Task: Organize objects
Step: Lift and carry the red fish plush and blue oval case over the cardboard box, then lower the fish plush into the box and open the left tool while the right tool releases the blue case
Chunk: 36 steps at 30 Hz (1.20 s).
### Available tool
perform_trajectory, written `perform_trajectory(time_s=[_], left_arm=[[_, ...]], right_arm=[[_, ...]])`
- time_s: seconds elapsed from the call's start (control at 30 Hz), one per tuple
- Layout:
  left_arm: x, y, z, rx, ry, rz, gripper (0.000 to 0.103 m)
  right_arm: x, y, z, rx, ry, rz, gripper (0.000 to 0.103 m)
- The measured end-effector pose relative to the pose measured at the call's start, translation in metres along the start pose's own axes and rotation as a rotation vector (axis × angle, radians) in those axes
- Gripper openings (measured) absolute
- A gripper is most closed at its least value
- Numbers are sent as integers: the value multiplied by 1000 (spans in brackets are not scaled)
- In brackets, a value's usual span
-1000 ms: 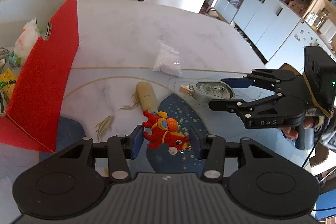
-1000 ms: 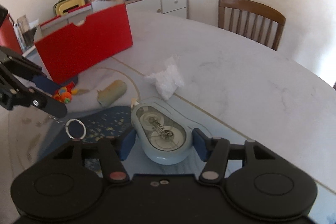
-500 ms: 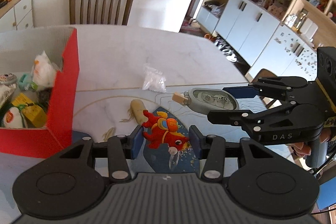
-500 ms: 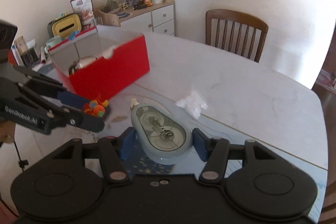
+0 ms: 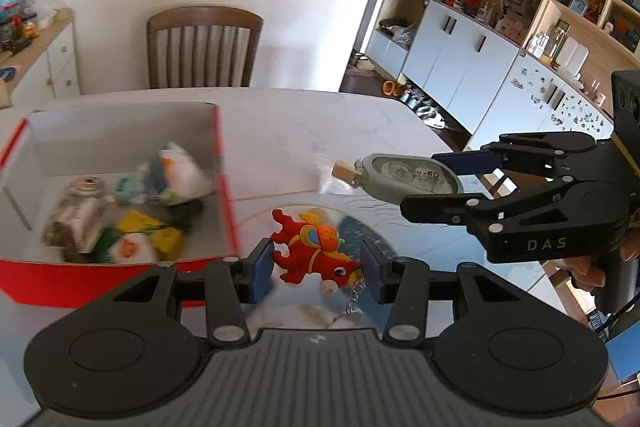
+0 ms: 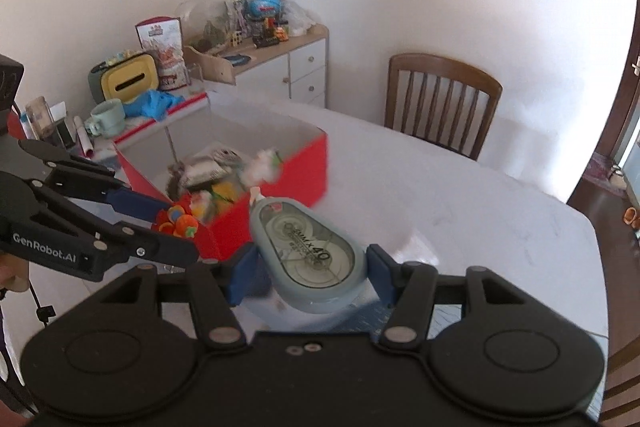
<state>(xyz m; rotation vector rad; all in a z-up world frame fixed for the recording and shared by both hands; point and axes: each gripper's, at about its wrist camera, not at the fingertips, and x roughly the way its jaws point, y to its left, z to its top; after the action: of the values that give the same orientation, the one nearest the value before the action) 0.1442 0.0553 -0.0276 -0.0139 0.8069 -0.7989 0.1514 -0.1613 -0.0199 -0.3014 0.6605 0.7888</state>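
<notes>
Jaws grip keychain [image 5: 316,255] and tape [image 6: 308,251] beside box [image 5: 226,195].

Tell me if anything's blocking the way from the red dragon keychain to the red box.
Nothing visible does. The left gripper holds the red dragon keychain in the air just right of the red box, whose top is open. The right gripper, holding the correction tape, stays farther right.

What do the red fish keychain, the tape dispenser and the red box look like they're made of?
Red fish keychain: likely soft molded rubber or PVC, matte raised colors, on a metal chain.
Tape dispenser: hard plastic, grey-blue shell with a clear window showing the reels.
Red box: probably cardboard, with thin straight walls, red outside and plain white inside.
</notes>
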Motion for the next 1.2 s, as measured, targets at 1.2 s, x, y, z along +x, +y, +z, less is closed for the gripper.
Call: perform_trajectory(time_s=[1.2], left_arm=[[68,193,78,104,105,235,47]], right_arm=[[184,126,80,-85,148,-93,58]])
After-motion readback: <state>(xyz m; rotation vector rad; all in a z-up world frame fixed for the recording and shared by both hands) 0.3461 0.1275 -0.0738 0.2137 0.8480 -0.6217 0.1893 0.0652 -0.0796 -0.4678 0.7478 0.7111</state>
